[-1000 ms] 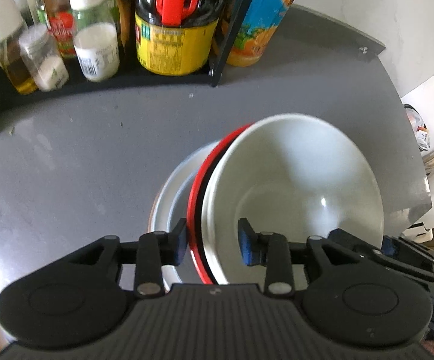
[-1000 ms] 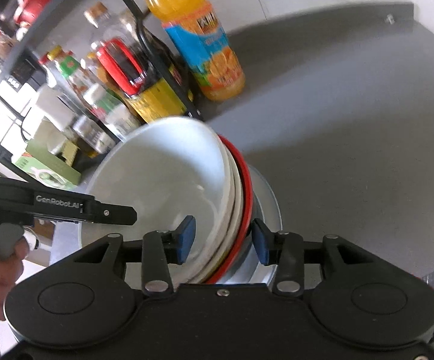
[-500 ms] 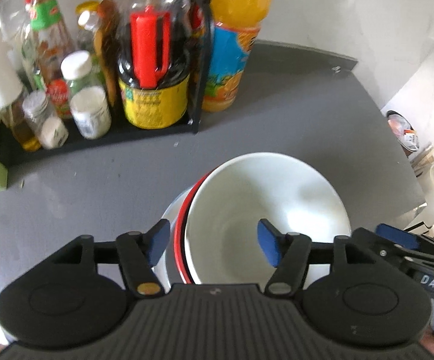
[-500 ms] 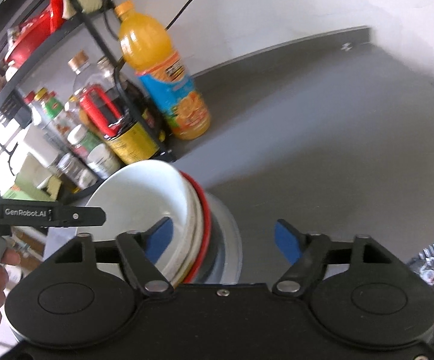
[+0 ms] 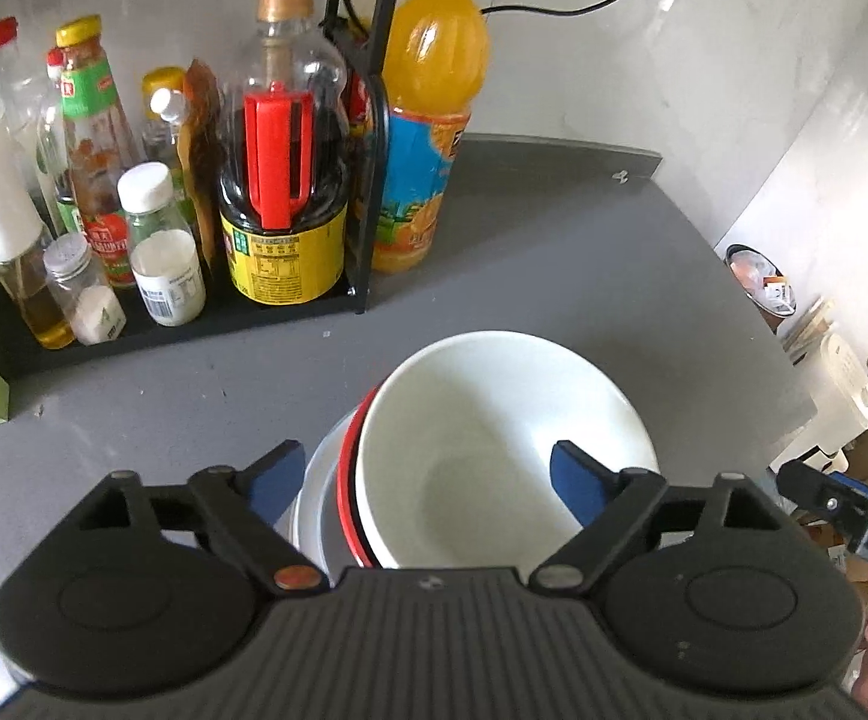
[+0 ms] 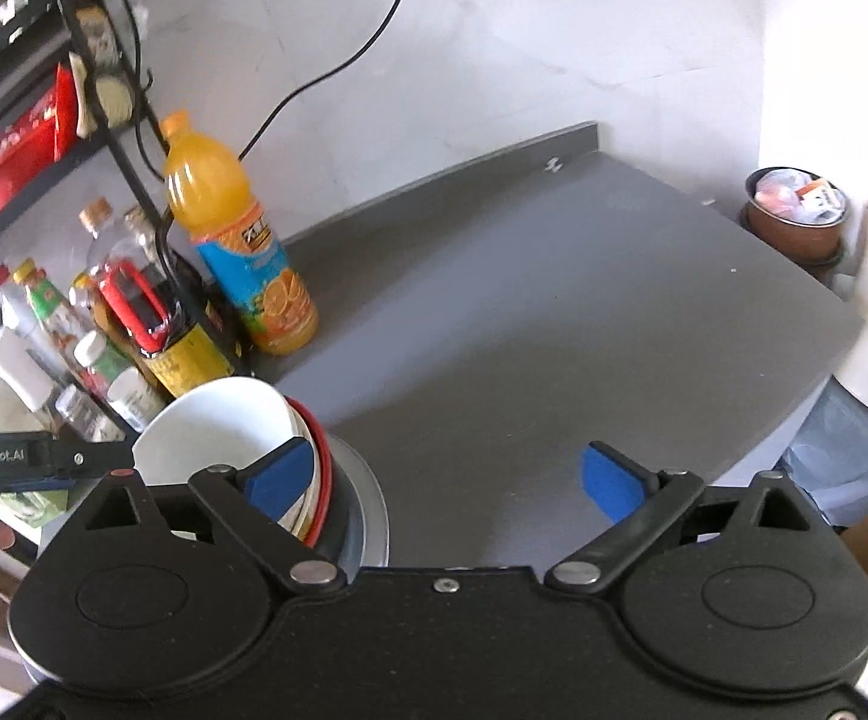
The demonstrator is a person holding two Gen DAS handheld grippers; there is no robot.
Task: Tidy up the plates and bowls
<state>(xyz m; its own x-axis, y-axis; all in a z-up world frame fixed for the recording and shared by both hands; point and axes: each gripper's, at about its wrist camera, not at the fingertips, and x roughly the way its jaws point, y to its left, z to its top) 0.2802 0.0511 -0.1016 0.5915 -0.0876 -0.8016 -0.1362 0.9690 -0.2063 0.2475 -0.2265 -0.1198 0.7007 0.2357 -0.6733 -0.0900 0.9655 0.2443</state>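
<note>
Left wrist view: left gripper (image 5: pixel 428 480) spread wide, clamping nothing, above white bowl (image 5: pixel 493 444) nested in stacked dishes on grey counter (image 5: pixel 553 276). Right gripper (image 6: pixel 442 477) likewise spread, empty, beside stack.

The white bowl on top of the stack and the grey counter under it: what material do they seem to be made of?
The white bowl looks like glazed ceramic, possibly melamine: smooth, opaque, with soft glossy highlights. The grey counter looks like a matte painted or laminate surface: flat, even colour, only dull reflections; the exact material is unclear.
</note>
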